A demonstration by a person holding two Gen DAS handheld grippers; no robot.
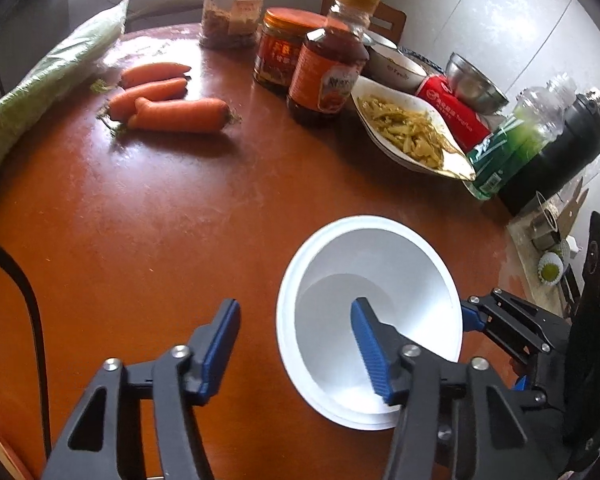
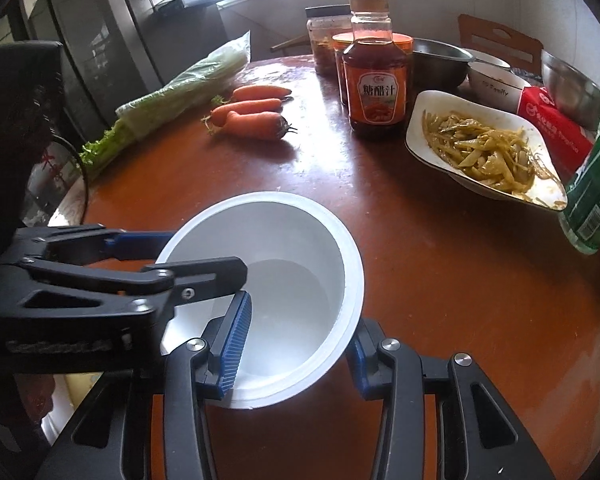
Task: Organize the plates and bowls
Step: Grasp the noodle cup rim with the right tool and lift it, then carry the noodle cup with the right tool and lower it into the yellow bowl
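Right now the big round brown table (image 1: 148,220) holds many things. Food and bottles crowd its far side, but the near half is bare, so there is room to move there.

A long bag of greens (image 1: 48,80) lies at the far left, with three carrots (image 1: 168,98) beside it. A sauce bottle (image 2: 376,68) stands in the middle, and a white plate of yellow-green food (image 2: 484,148) sits to its right, close to the green bottle (image 2: 592,192).

The white bowl (image 2: 284,280) is near the front edge of the table, and it looks like more than one bowl stacked together.

Both tongs have one finger inside the bowl and one outside. The right tongs (image 2: 300,340) straddle the near rim and the left tongs (image 1: 296,344) the left rim. Their fingers are apart, not pinching yet.

I think the step is to grab the bowl. To do it well, squeeze one pair of tongs gently on the rim, since the thin wall may bend. Lift it straight up and keep it level. Stay over the bare near part, and keep away from the food plate.
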